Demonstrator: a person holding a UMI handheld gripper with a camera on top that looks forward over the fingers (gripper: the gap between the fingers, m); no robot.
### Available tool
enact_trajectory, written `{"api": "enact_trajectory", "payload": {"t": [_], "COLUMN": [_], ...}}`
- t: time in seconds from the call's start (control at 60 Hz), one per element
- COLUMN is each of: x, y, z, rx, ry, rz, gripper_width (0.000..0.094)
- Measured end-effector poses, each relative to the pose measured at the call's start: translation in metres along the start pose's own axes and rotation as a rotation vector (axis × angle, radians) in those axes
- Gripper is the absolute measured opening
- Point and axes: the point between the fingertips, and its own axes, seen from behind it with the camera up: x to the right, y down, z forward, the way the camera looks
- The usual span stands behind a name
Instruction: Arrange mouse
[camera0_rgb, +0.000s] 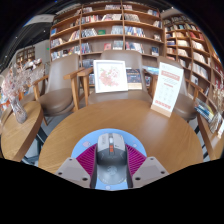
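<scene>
My hand-held gripper (110, 160) is clamped on the mouse (109, 157) — its long axis points ahead, toward the worktop's (60, 125) far edge.

Lighting is even and moderately bright, indoor and diffuse; its source is not visible. The round wooden table (110, 125) shows a soft sheen across its top and no hard shadows. Strong wide-angle distortion bends the bookshelves (110, 30) into curves toward the sides. The mouse (109, 158) between the pink pads (87, 160) appears slightly soft, with shade beneath it. Distant shelving lacks fine detail.
</scene>
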Motion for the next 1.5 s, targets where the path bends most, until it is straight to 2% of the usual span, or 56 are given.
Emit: {"api": "enact_trajectory", "payload": {"t": [0.083, 0.25, 0.3, 0.35, 0.367, 0.4, 0.533, 0.717, 0.983, 1.3, 1.5], "x": [0.0, -0.005, -0.006, -0.005, -0.004, -0.004, -0.001, 0.016, 0.035, 0.058, 0.067], "y": [0.014, 0.023, 0.022, 0.022, 0.022, 0.02, 0.014, 0.022, 0.056, 0.075, 0.079], "z": [0.007, 0.013, 0.011, 0.01, 0.009, 0.006, -0.031, -0.132, -0.261, -0.333, -0.351], "rx": [-0.029, -0.029, -0.018, -0.017, -0.017, -0.013, 0.018, 0.048, 0.097, 0.164, 0.194], "ry": [0.019, 0.0, 0.0, 0.013, 0.016, 0.019, 0.034, 0.073, 0.066, 0.114, 0.118], "rz": [0.015, 0.038, 0.027, 0.009, 0.003, -0.003, -0.014, -0.013, 0.056, 0.031, -0.006], "gripper_width": [0.0413, 0.0525, 0.0645, 0.0854, 0.0861, 0.0824, 0.0848, 0.0849, 0.0855, 0.0855, 0.0855]}}
